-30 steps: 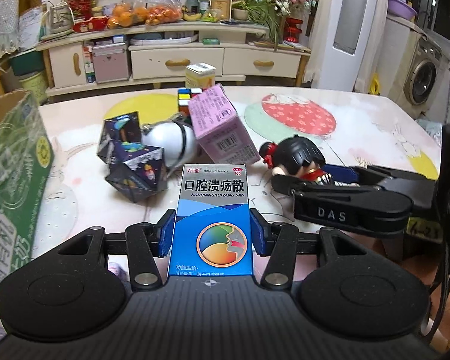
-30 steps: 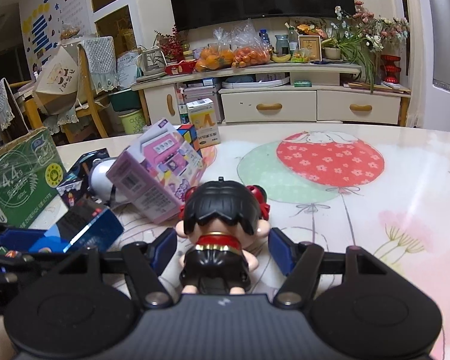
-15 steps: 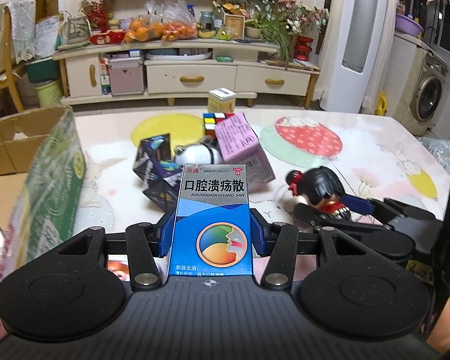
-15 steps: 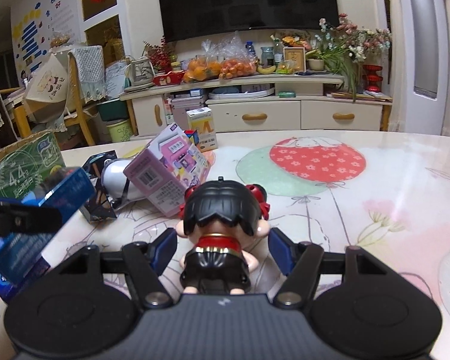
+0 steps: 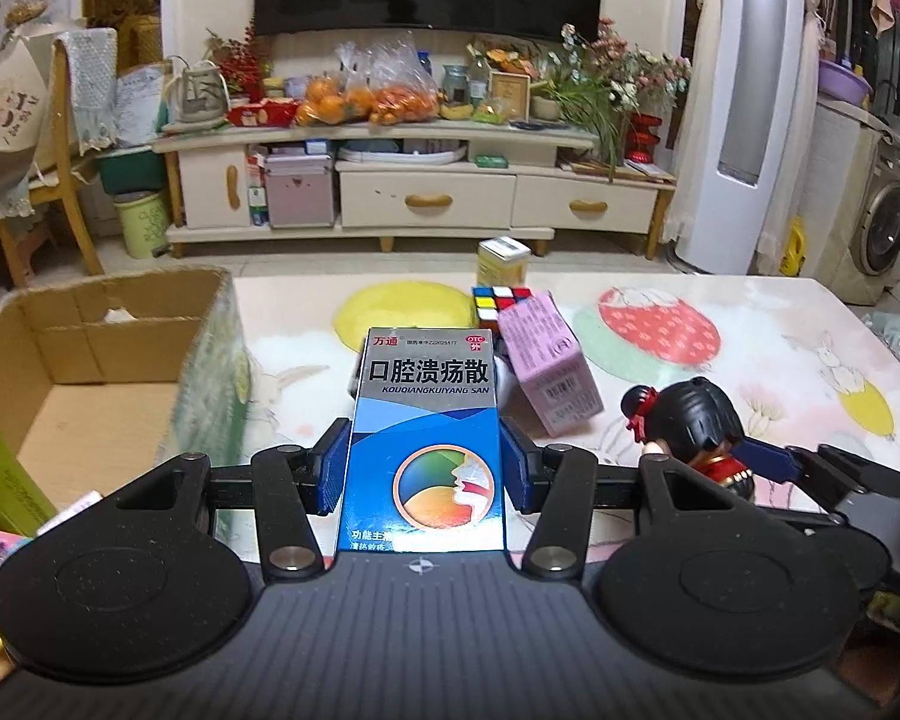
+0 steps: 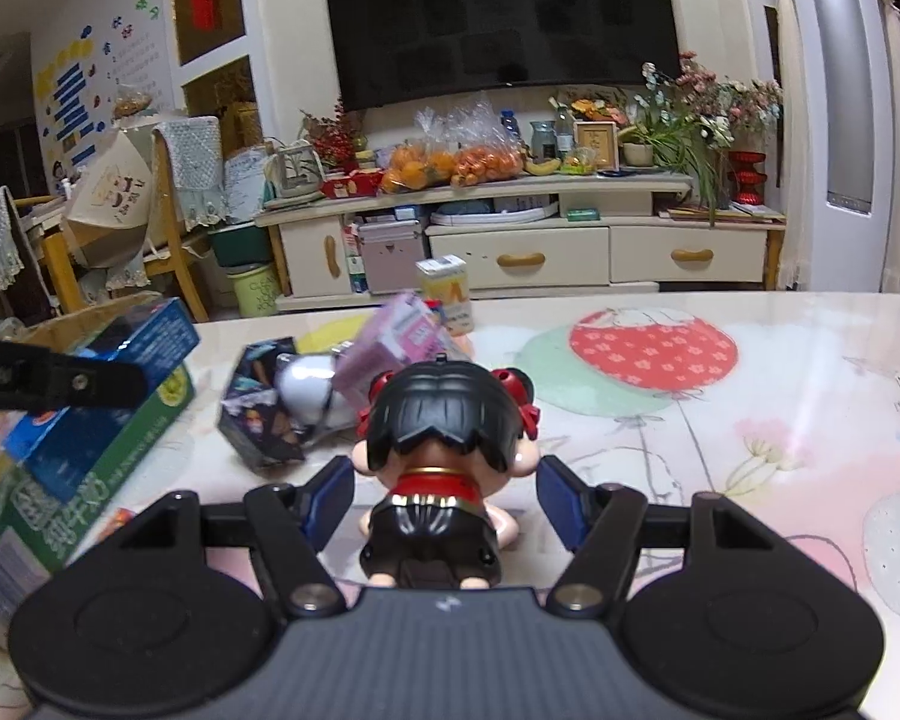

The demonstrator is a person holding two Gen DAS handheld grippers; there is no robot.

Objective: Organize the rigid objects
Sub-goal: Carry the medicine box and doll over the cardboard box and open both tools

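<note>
My left gripper (image 5: 426,471) is shut on a blue medicine box (image 5: 429,420), held upright above the table beside the open cardboard carton (image 5: 90,324). The same blue box (image 6: 132,348) shows at the left of the right wrist view, over the carton's green printed side (image 6: 90,480). Between the blue pads of my right gripper (image 6: 444,498) sits a black-haired doll (image 6: 444,414) in red and black, gripped at the body and facing away. Seen from the left wrist, the doll (image 5: 696,414) hangs at the right, with one right finger (image 5: 762,461) against it.
On the patterned tablecloth lie a pink box (image 5: 546,360), a Rubik's cube (image 5: 498,303), a small yellow box (image 5: 503,261), a dark patterned polyhedron (image 6: 258,414) and a white round thing (image 6: 312,390). The carton holds a green box (image 5: 0,480) and other items. A TV cabinet stands beyond the table.
Both grippers have risen and shifted left with their loads. The left view now looks into the carton's open top; the table clutter sits farther off.
</note>
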